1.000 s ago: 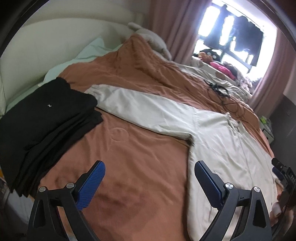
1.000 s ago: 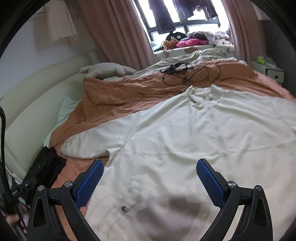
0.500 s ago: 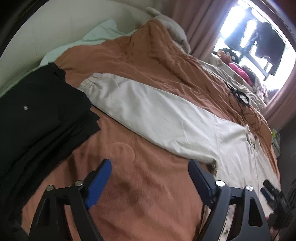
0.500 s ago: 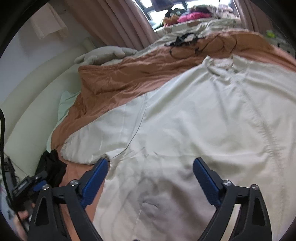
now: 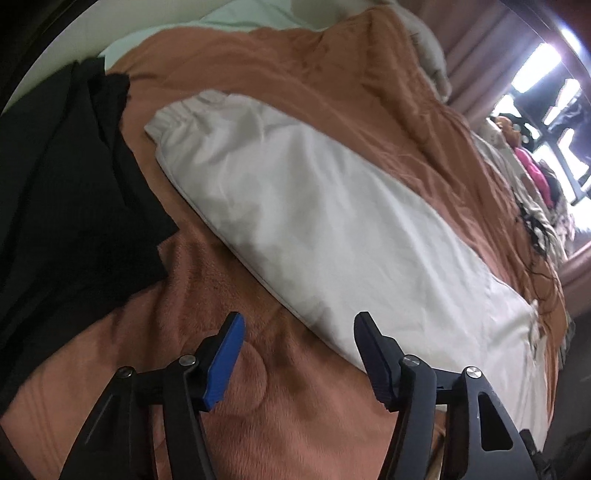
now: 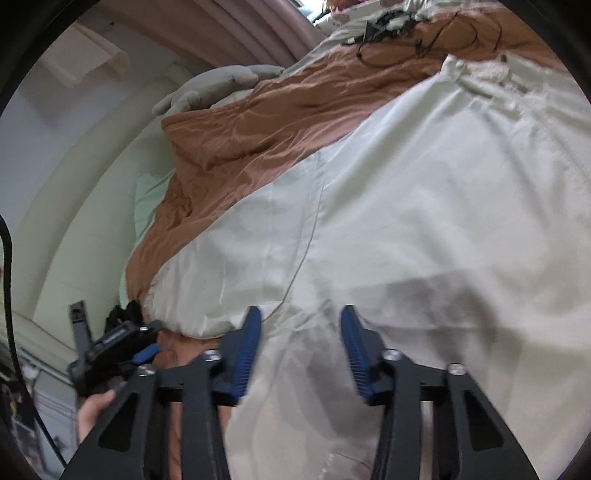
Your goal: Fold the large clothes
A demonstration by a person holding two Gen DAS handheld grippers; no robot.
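Left gripper [image 5: 299,332] half-open, just closing, over sleeve [image 5: 295,206] edge, lower centre; right gripper [image 6: 301,325] narrowing over jacket [image 6: 424,221], cloth between, unpinched.

Place: I read this as a home bedroom | bed under a rust-brown blanket [image 5: 295,66] | padded cream headboard [image 6: 77,221] | pale green pillow [image 6: 147,199] | grey soft toy [image 6: 207,88] by the pink curtains [image 6: 236,33] | black folded clothes [image 5: 62,199] stacked on the bed | window [image 5: 554,85] with laundry hanging.
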